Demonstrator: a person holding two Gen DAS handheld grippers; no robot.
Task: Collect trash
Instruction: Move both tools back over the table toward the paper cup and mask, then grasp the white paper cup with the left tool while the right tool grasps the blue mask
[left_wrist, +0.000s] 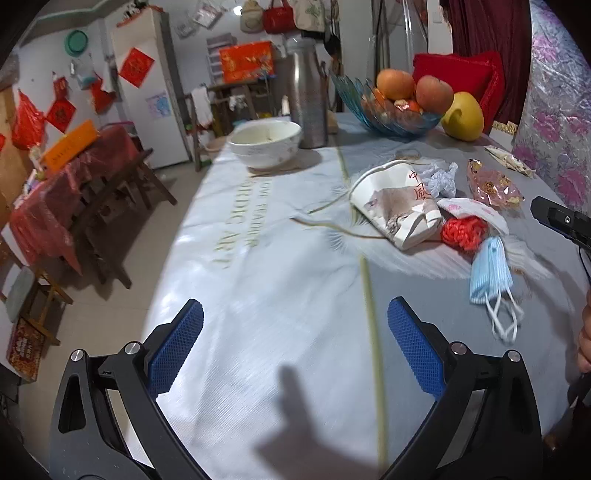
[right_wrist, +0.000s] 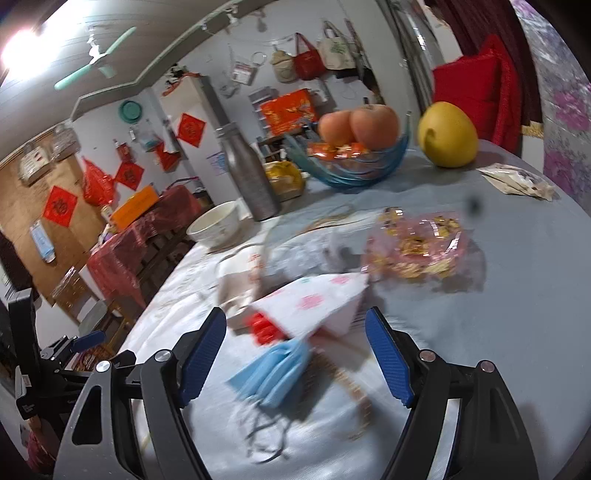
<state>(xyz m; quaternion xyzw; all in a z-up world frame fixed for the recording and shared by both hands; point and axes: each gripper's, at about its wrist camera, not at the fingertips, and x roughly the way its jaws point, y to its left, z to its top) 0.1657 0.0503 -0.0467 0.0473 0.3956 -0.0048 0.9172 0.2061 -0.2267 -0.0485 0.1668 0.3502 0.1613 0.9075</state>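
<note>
1. Approach step, nothing collected yet: my left gripper (left_wrist: 295, 347) is spread wide over bare surface (left_wrist: 280, 266).
2. Trash pile lies right of it: paper cup (left_wrist: 397, 206), blue mask (left_wrist: 491, 271).
3. My right gripper (right_wrist: 295, 354) gapes, empty, above that mask (right_wrist: 275, 373); next, lower and close.
4. Right view is blurred; the mask's straps are indistinct.

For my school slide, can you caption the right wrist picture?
Open right gripper above a blue pleated face mask beside a white pink-dotted paper napkin.

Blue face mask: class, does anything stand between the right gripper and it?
Nothing visible does. The blue face mask lies on the tablecloth just ahead of the open right gripper, between its fingers' line.
</note>
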